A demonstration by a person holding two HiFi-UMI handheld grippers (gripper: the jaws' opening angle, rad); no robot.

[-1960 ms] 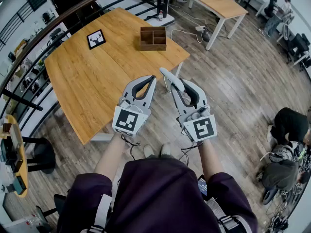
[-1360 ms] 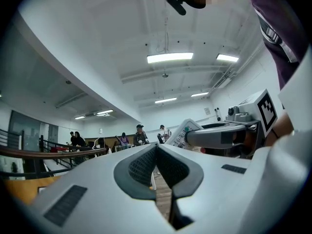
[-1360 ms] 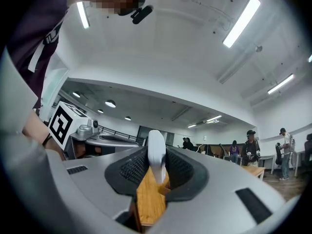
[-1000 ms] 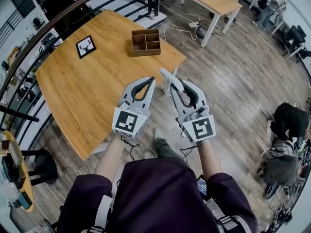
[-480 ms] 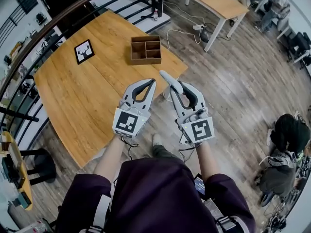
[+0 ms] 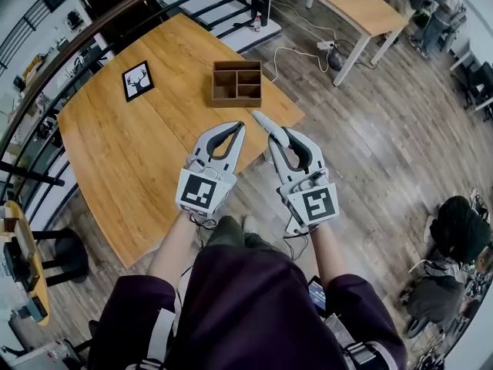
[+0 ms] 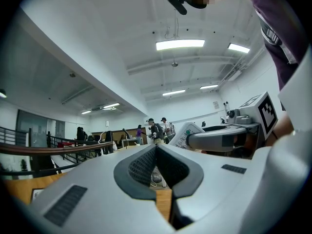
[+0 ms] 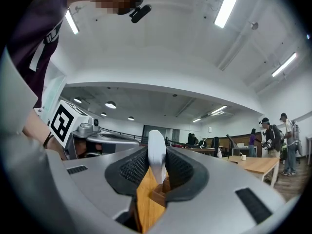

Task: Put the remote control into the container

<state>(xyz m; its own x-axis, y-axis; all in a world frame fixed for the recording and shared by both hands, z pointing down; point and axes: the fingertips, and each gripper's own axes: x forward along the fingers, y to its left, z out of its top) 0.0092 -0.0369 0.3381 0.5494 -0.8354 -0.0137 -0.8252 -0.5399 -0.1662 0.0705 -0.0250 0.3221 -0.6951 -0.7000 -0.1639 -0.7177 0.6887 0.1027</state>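
Observation:
The white remote control sticks out forward from my right gripper, which is shut on it. In the right gripper view the remote stands upright between the ribbed pads. The wooden container, split into compartments, sits near the far right edge of the wooden table, beyond both grippers; it shows small between the right jaws. My left gripper hovers beside the right one over the table's near corner, shut and empty. From the left gripper view the remote shows at the right.
A framed deer picture lies on the table's far left. A black railing curves behind the table. A second table with cables under it stands at the back right. Bags lie on the floor at right.
Both grippers keep the same pose and grip. The person has stepped, so the table and container shift slightly in view, and a knee now shows below the grippers.

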